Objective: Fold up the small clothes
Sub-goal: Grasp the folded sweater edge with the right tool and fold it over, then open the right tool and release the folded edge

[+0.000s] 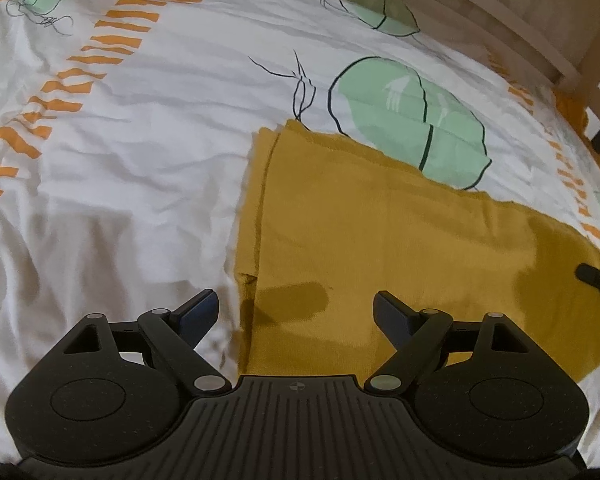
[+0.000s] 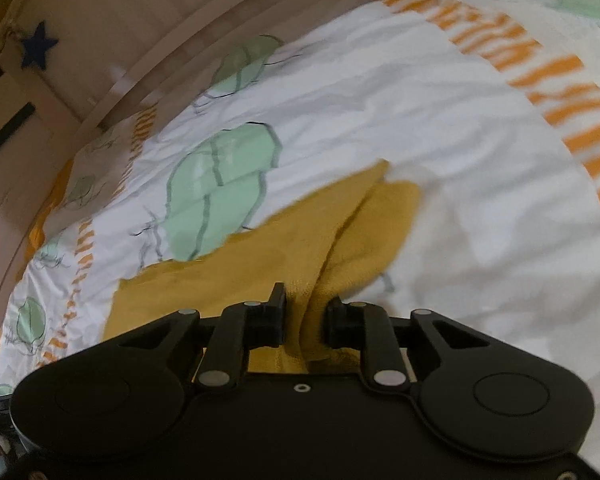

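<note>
A mustard-yellow garment (image 1: pixel 380 240) lies spread on the printed bedsheet (image 1: pixel 120 160), its left edge folded into a narrow strip. My left gripper (image 1: pixel 296 312) hovers open over the garment's near left edge, nothing between its fingers. In the right wrist view my right gripper (image 2: pixel 306 312) is shut on a bunched fold of the same yellow garment (image 2: pixel 292 248), which rises as a ridge between the pads. A tip of the right gripper (image 1: pixel 592 276) shows at the garment's right edge in the left wrist view.
The white bedsheet (image 2: pixel 420 120) carries green leaf shapes and orange dashed bands. A pale wooden bed frame (image 1: pixel 520 20) runs along the far side. A blue star (image 2: pixel 38 50) hangs on the frame at the upper left of the right wrist view.
</note>
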A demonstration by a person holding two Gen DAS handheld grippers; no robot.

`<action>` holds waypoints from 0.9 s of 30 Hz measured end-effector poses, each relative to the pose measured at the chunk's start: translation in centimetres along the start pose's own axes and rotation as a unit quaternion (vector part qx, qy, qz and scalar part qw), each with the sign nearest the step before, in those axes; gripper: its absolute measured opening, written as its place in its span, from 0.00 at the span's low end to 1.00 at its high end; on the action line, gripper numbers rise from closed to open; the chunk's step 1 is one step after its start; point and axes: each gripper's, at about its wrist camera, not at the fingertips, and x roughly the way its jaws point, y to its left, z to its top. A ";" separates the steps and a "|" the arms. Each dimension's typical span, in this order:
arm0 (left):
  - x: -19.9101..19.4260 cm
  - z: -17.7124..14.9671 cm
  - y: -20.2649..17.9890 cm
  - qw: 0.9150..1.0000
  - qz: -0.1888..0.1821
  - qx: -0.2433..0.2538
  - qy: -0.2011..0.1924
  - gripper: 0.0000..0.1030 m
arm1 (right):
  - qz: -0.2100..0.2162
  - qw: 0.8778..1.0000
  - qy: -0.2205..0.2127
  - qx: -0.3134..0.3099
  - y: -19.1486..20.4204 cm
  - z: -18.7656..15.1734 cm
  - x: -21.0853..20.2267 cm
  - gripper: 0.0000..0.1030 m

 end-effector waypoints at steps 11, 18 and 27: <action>-1.6 1.3 3.2 0.998 -0.015 -0.051 -0.015 0.81 | 0.037 0.997 0.037 -0.048 9.7 0.3 3.4 0.27; -2.8 2.2 5.2 0.996 -0.019 -0.079 -0.032 0.81 | 0.082 0.993 0.063 -0.060 15.9 -1.2 7.3 0.27; -3.3 2.6 6.8 0.994 -0.019 -0.098 -0.039 0.81 | 0.086 0.987 0.091 -0.097 21.4 -4.4 11.2 0.27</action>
